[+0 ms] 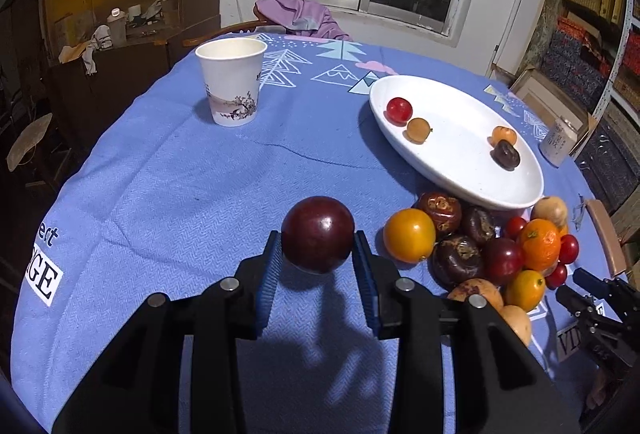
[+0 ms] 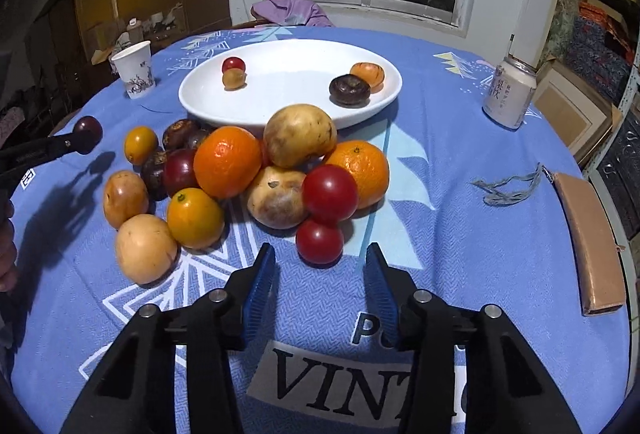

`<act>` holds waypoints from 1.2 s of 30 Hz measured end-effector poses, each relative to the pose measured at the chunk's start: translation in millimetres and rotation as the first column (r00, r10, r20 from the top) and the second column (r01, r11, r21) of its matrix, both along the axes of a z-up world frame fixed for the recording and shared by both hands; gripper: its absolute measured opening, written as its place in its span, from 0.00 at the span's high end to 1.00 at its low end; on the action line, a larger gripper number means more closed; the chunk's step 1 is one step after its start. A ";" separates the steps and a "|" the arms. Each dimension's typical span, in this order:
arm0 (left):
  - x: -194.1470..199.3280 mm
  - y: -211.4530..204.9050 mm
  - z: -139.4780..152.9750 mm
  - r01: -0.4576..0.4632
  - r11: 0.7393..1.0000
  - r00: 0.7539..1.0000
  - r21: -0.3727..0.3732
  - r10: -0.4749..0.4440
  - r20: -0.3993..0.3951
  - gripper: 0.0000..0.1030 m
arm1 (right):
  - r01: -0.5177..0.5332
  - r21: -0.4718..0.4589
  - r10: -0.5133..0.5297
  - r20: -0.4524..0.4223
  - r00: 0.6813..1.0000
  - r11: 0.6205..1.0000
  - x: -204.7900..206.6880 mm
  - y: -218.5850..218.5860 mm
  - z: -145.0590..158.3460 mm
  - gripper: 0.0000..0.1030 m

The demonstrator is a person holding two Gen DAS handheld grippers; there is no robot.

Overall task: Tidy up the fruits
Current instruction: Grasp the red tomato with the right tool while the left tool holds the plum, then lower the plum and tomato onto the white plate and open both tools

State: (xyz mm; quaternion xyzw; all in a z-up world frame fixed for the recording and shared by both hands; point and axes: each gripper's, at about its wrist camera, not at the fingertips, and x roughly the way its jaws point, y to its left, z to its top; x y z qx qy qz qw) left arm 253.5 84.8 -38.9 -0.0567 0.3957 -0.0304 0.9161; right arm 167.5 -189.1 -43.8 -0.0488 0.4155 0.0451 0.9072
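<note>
The left gripper (image 1: 318, 252) is clamped on a dark red plum (image 1: 318, 234), its two blue pads pressing the fruit's sides, and holds it above the blue tablecloth (image 1: 180, 194), casting a shadow below. From the right wrist view the same plum (image 2: 89, 128) shows at the far left, clear of the pile.

The right gripper (image 2: 320, 266) has its jaws apart with nothing between them; a small red tomato (image 2: 320, 240) lies on the cloth just ahead of the gap, touching a larger red tomato (image 2: 329, 193) behind it.

The fruit pile (image 2: 240, 170) sits on the cloth against the near rim of the white plate (image 2: 288, 102). It includes two oranges (image 2: 227, 161), pale yellow-brown round fruits (image 2: 299, 135), small yellow-orange fruits (image 2: 195, 217), dark brown water chestnuts (image 2: 178, 133) and another dark plum (image 2: 180, 172). A tall yellow-brown fruit on top of the heap partly hides the plate's front edge.

On the plate lie four pieces: a red tomato (image 2: 233, 64) touching a small orange-brown fruit (image 2: 234, 79) on the left, and a dark water chestnut (image 2: 349, 89) touching an orange fruit (image 2: 368, 74) on the right.

A paper cup (image 1: 232, 80) stands upright well to the left of the plate. A white drink can (image 2: 509, 92) stands to the plate's right. A frayed grey string (image 2: 508, 188) and a tan chair back (image 2: 592, 238) are near the table's right edge.
</note>
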 end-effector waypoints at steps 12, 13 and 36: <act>0.6 -7.5 -2.1 0.027 1.000 1.000 0.003 -0.027 -0.015 0.66 | -0.013 -0.008 0.013 -0.012 1.000 1.000 9.9 5.7 -6.9 0.68; 0.7 -7.5 -2.2 0.027 1.000 1.000 0.003 -0.027 -0.015 0.66 | -0.010 -0.007 0.010 -0.010 1.000 1.000 11.0 5.5 -6.6 0.68; 0.4 -21.9 40.9 0.072 0.997 0.997 -0.005 -0.072 0.031 0.66 | -0.030 0.181 0.003 0.148 0.989 0.983 -20.4 -22.0 79.1 0.75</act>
